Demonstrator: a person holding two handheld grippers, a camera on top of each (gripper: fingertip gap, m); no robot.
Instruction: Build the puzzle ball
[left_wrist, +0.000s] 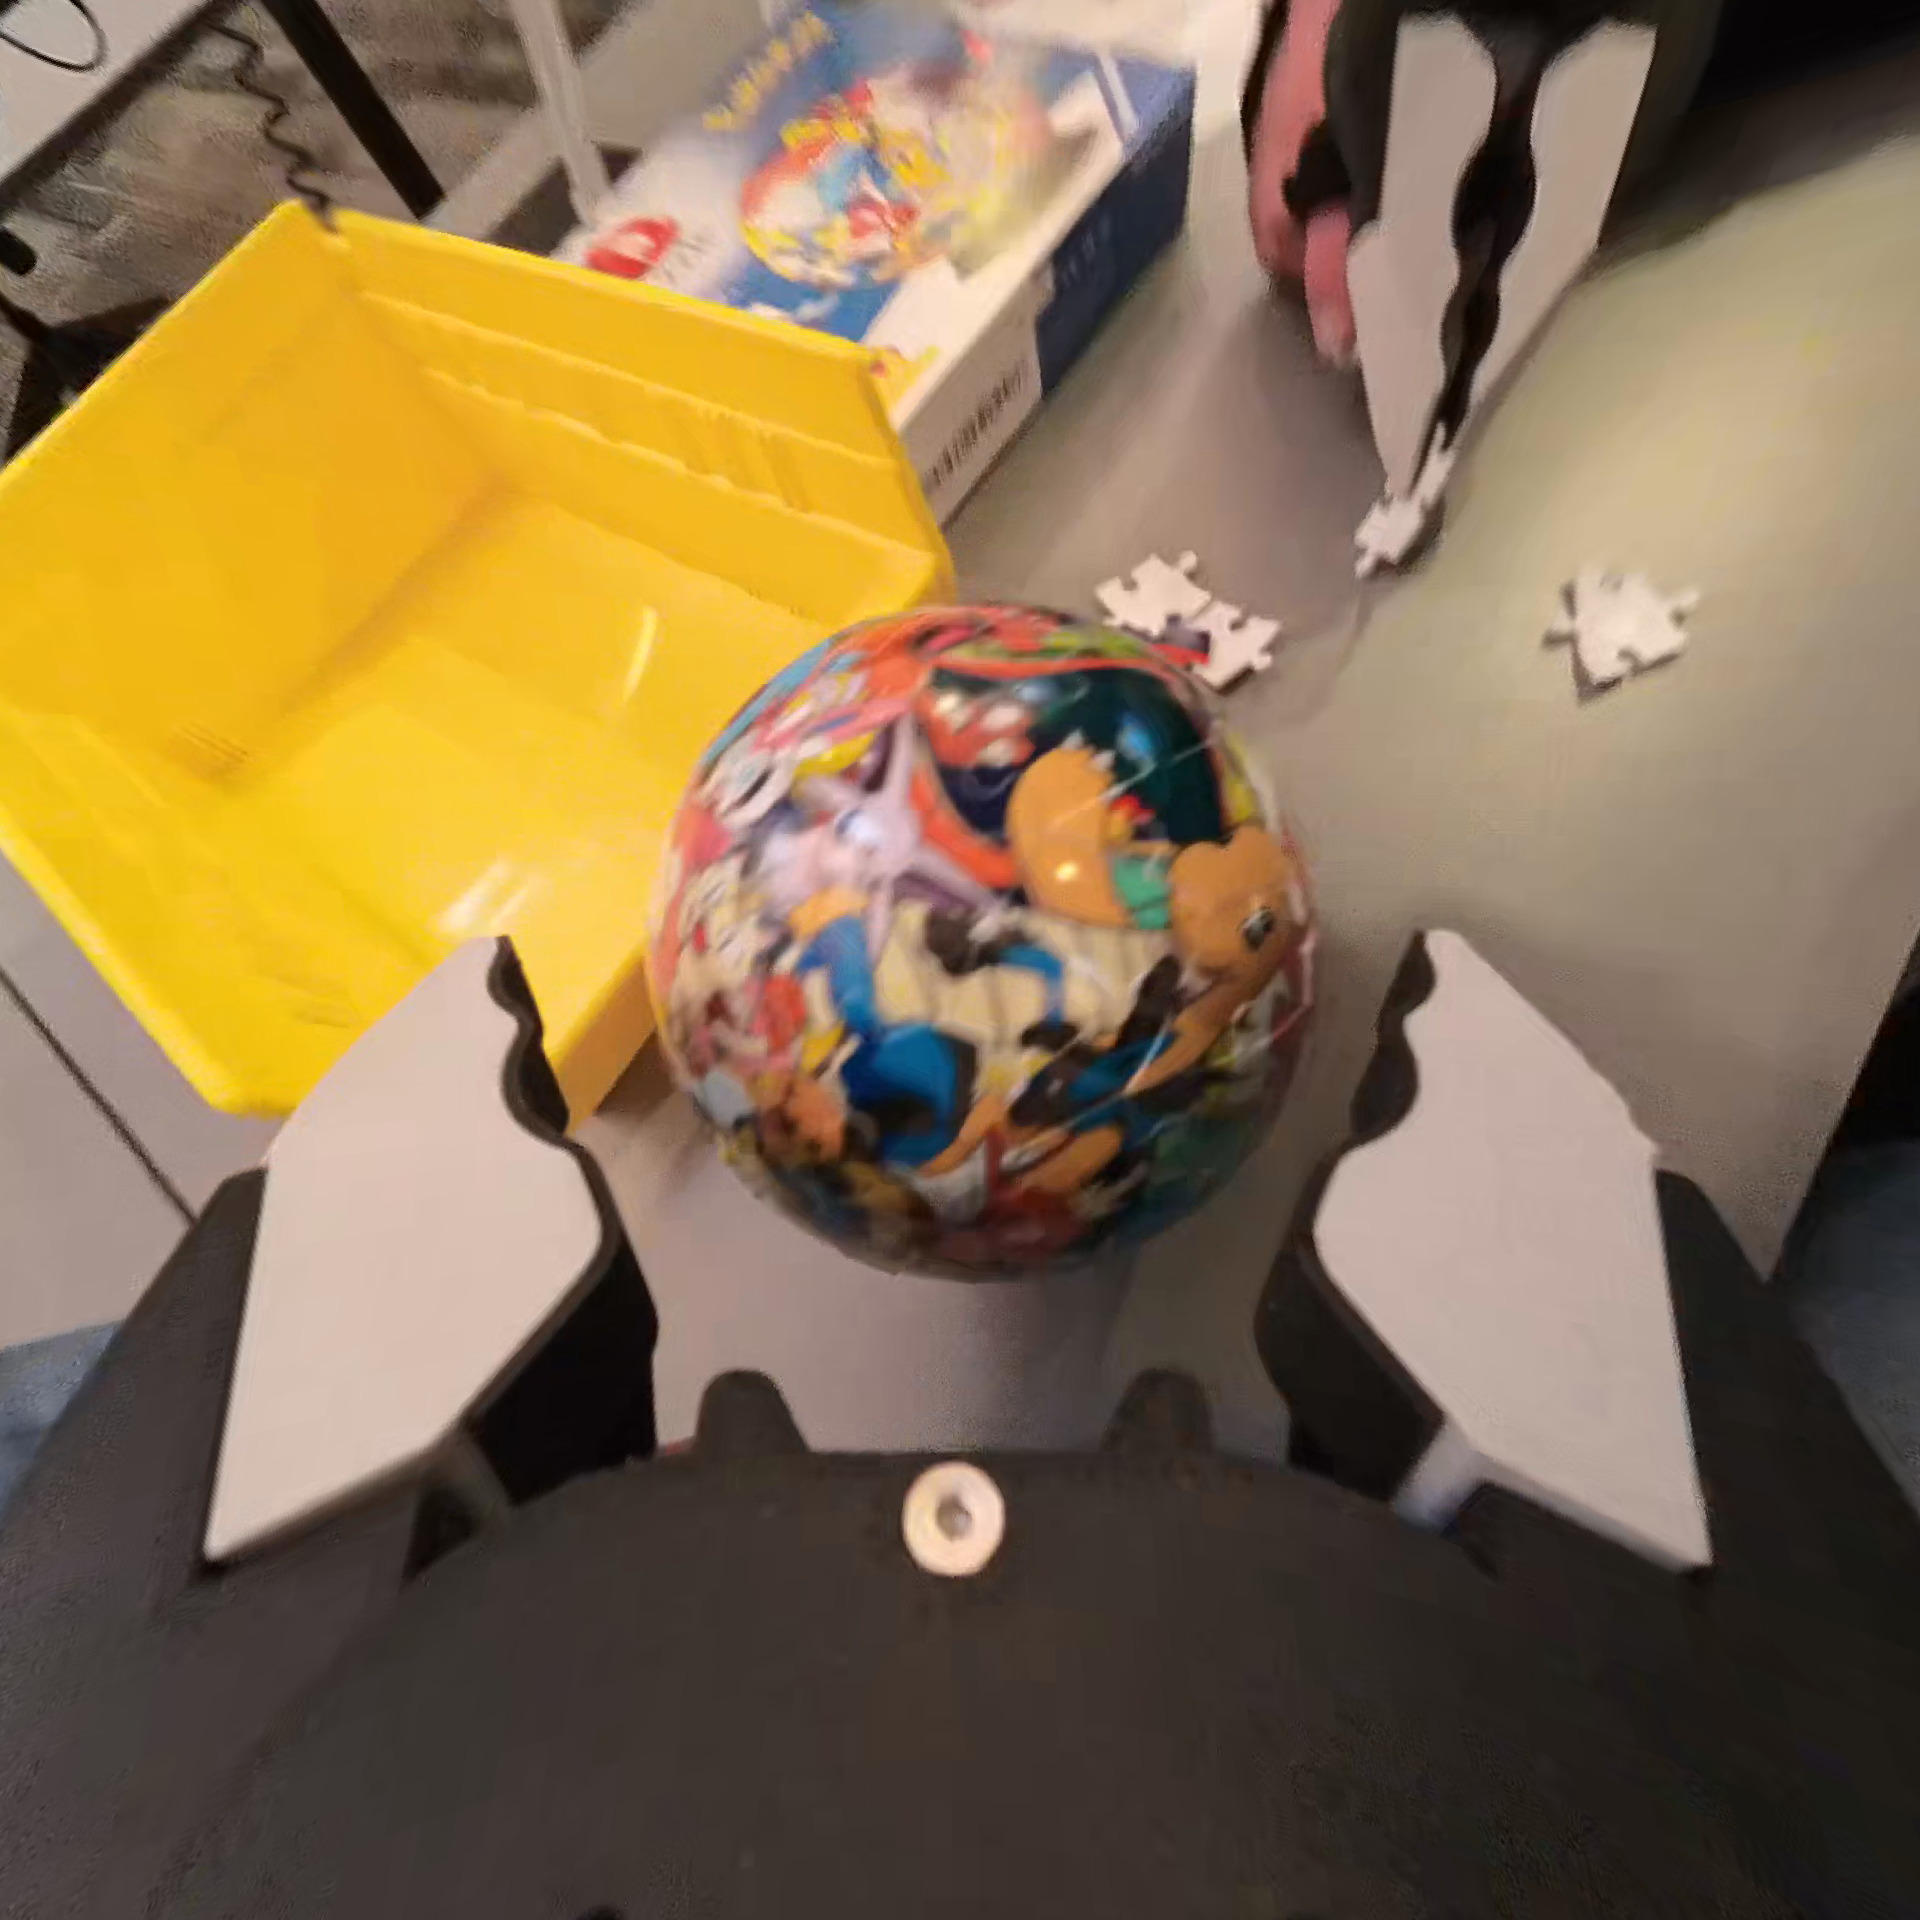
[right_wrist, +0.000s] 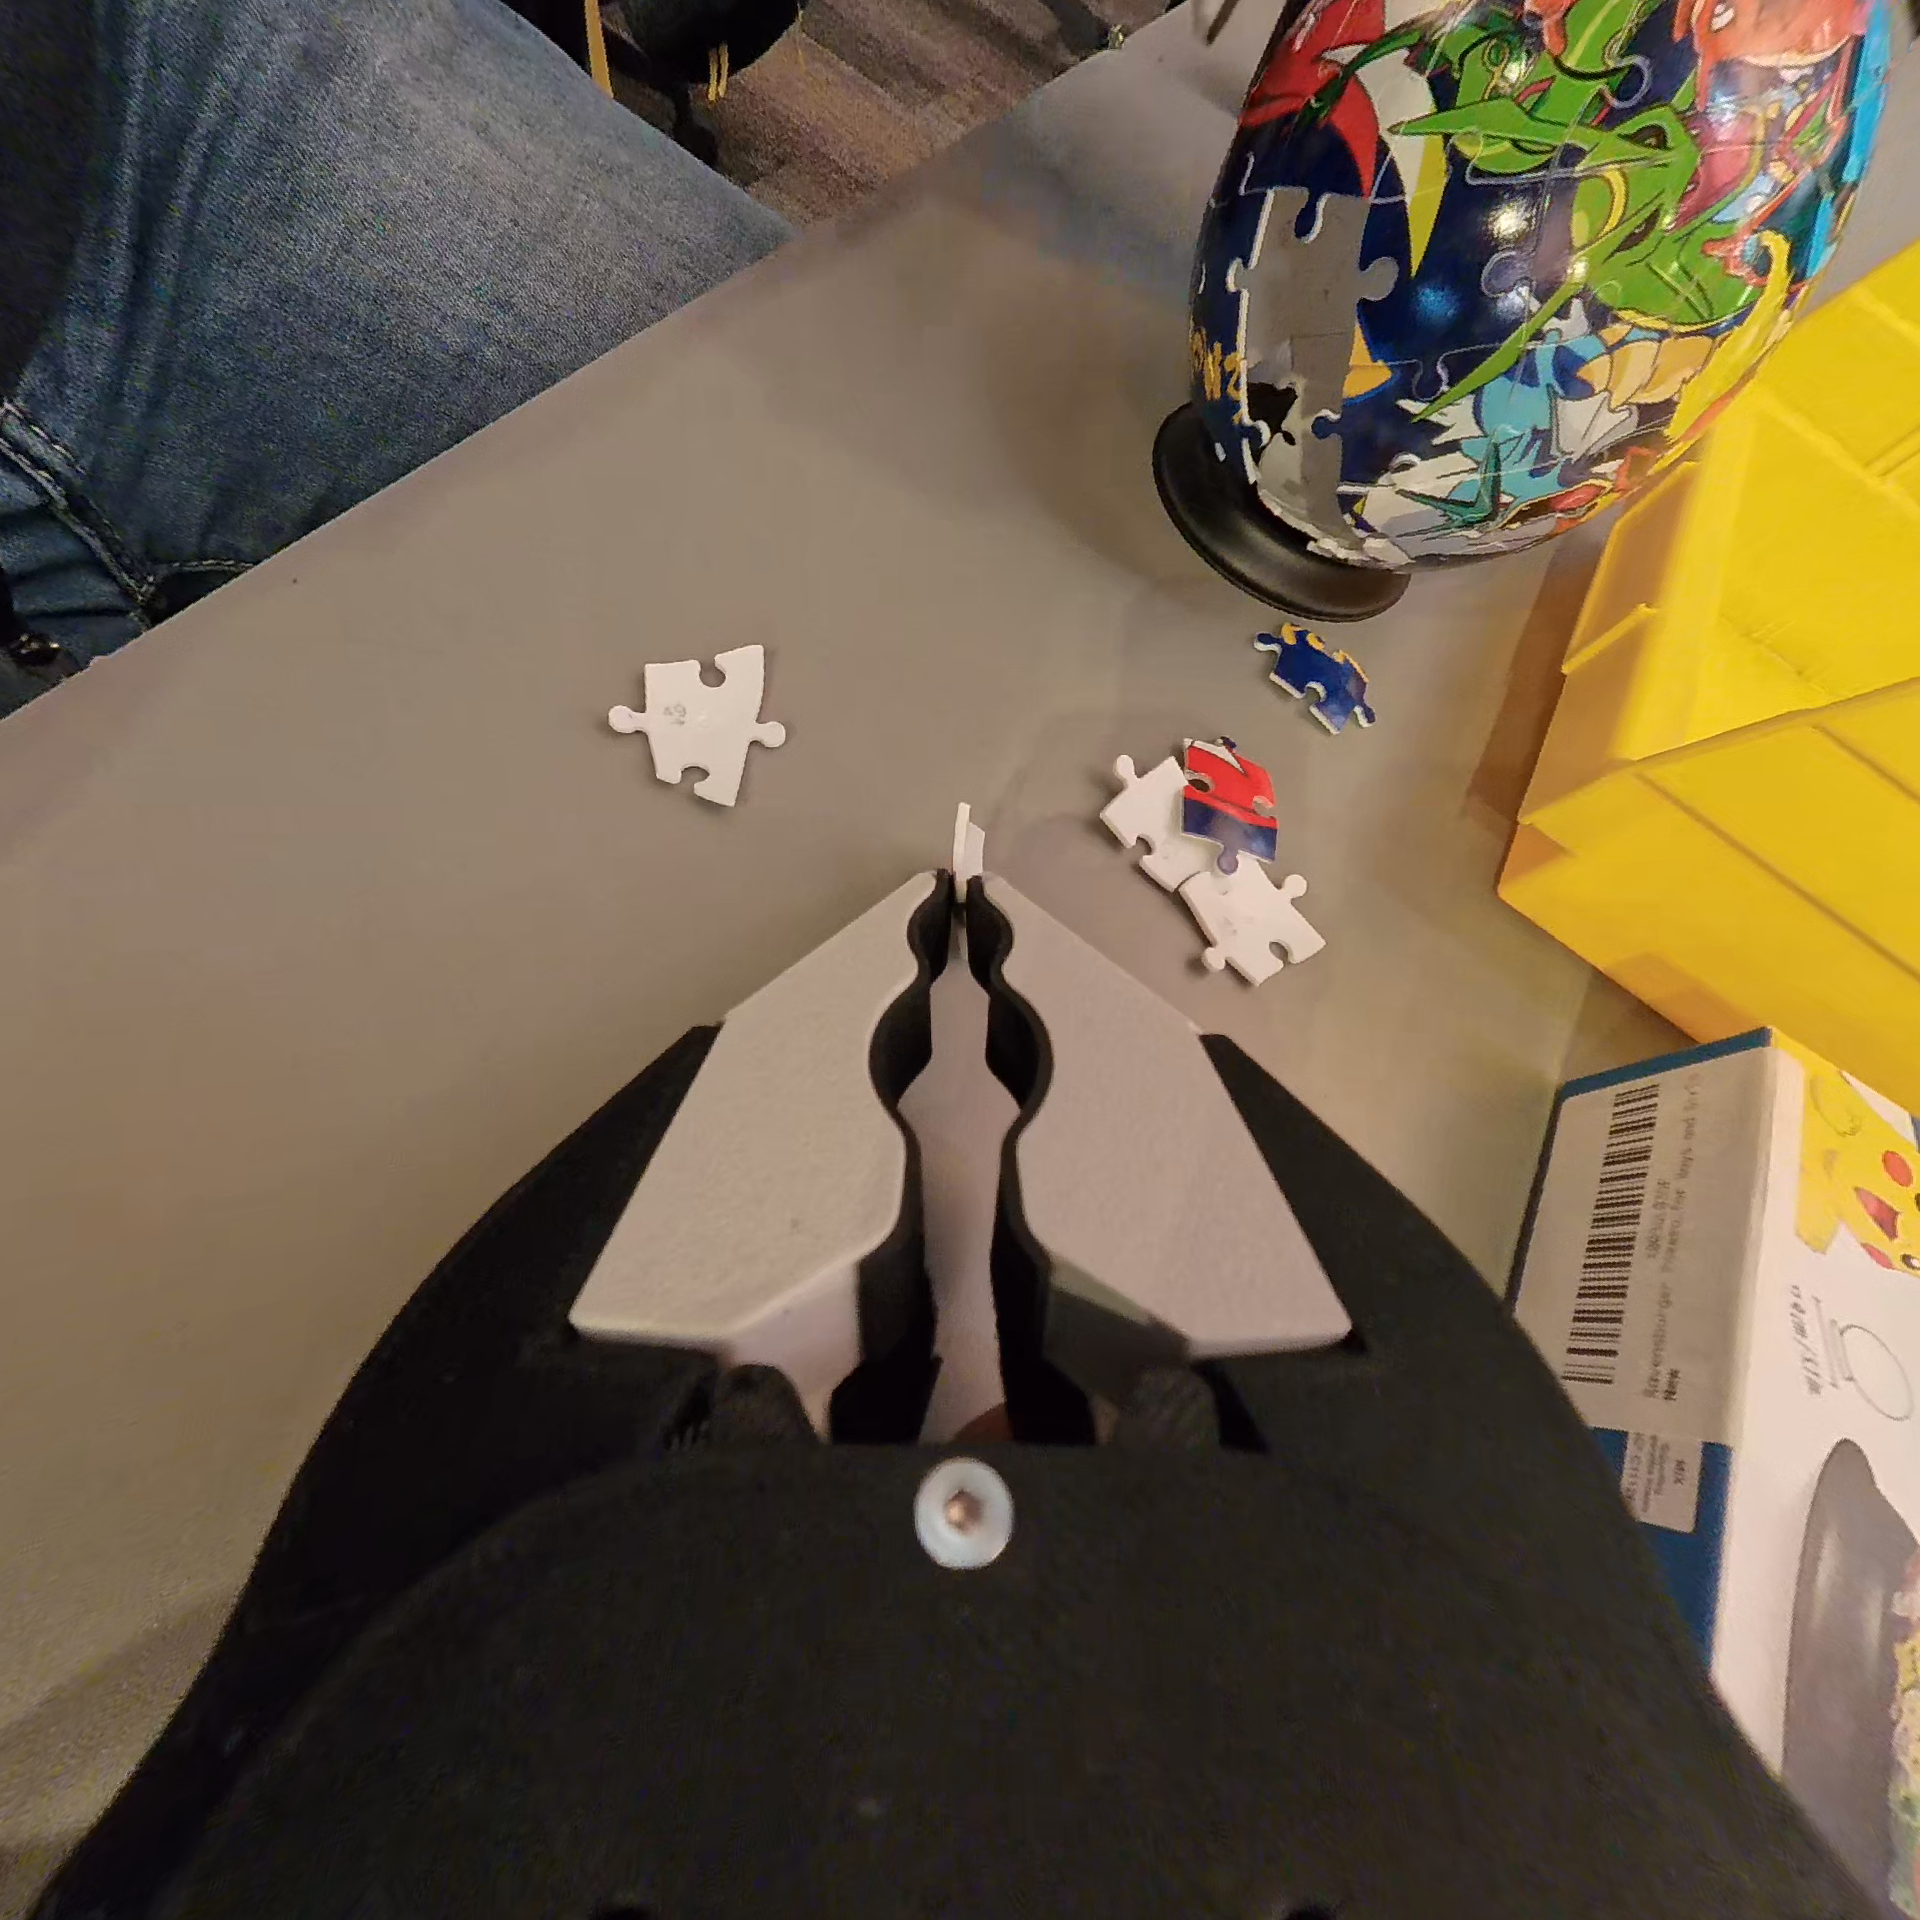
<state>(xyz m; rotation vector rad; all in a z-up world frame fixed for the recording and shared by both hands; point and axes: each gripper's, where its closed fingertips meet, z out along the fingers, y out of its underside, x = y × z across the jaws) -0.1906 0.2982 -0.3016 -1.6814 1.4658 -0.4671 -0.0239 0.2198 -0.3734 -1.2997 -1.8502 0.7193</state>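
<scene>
The colourful puzzle ball (left_wrist: 977, 935) stands on the grey table just ahead of my open, empty left gripper (left_wrist: 961, 961). In the right wrist view the ball (right_wrist: 1558, 270) sits on a black round stand (right_wrist: 1278, 551) and has a gap of missing pieces on its side. My right gripper (right_wrist: 961, 878) is shut on a white puzzle piece (right_wrist: 966, 836) held edge-on above the table; it also shows in the left wrist view (left_wrist: 1403, 488). Loose pieces lie nearby: a white one (right_wrist: 696, 722), a blue one (right_wrist: 1320, 675), a red-and-blue one (right_wrist: 1231, 800) on two white ones.
A yellow plastic bin (left_wrist: 312, 644) stands left of the ball and touches it; it also shows in the right wrist view (right_wrist: 1745, 727). The puzzle box (left_wrist: 935, 208) lies behind the bin. A person's jeans-clad leg (right_wrist: 260, 312) is by the table edge.
</scene>
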